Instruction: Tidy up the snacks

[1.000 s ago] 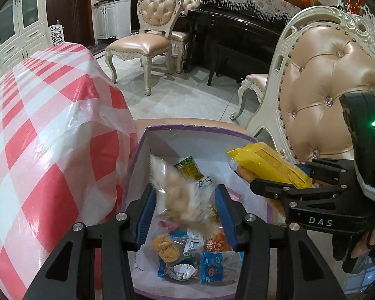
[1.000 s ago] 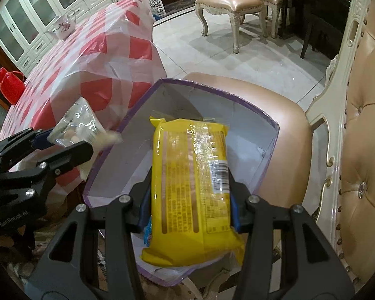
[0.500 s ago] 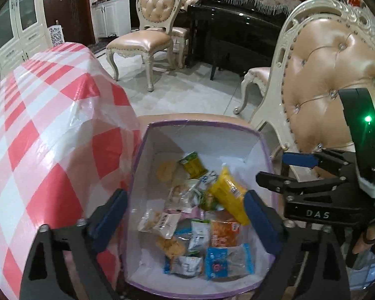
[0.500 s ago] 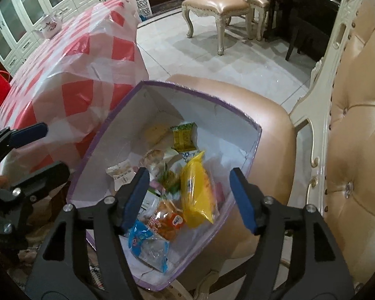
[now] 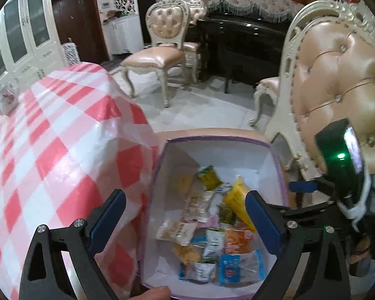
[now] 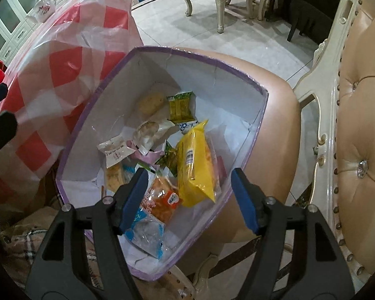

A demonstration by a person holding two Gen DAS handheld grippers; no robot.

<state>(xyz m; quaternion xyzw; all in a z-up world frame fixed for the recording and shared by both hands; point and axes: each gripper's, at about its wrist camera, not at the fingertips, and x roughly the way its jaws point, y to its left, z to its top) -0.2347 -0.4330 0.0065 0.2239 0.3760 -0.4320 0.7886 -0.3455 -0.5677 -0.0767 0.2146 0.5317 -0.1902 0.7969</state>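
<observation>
The left claw [image 5: 185, 221] hangs wide and empty above the purple-rimmed white cardboard box [image 5: 278, 165]; the right claw [image 6: 188, 200] gapes empty there too. Inside the box, the yellow plastic snack packet [image 6: 196, 170] leans among smaller wrapped snacks [image 6: 147, 131]. Beside the box, a red-checked counter [image 5: 50, 155].

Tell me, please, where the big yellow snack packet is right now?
The yellow packet lies inside the purple-rimmed box on the chair seat, right of the orange packet.
</observation>
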